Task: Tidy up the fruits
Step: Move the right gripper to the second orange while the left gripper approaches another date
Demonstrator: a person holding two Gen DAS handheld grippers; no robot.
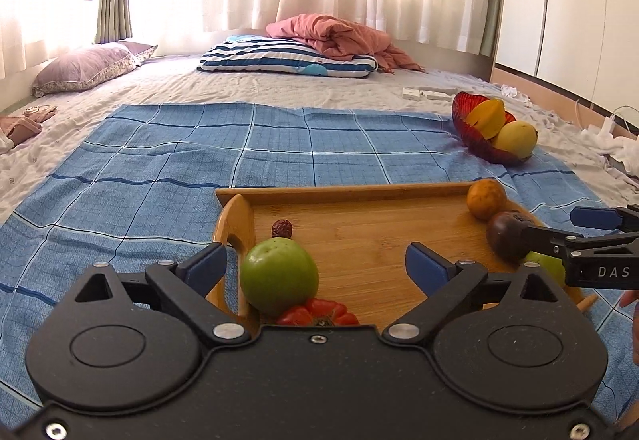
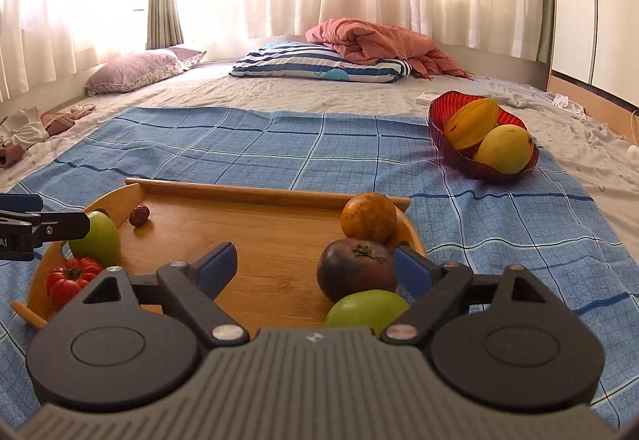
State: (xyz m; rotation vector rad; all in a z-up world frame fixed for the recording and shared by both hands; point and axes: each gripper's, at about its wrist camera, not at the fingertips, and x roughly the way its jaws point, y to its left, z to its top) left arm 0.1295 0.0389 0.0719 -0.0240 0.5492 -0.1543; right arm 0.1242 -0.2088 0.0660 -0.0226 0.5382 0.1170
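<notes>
Jaws of both the left gripper (image 1: 315,264) and right gripper (image 2: 315,264) are gaping wide, holding nothing. Right is closing on the dark tomato (image 2: 355,270) at the wooden tray's (image 2: 259,194) right end; next, squeezing, then carrying to the red bowl (image 2: 439,128) beyond the tray.

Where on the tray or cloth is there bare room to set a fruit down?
Free: the tray's middle, between the date and orange, and the blue cloth left of the red bowl. Crowded: the tray's right end, with the dark tomato, and its left end, with the green apple.
</notes>
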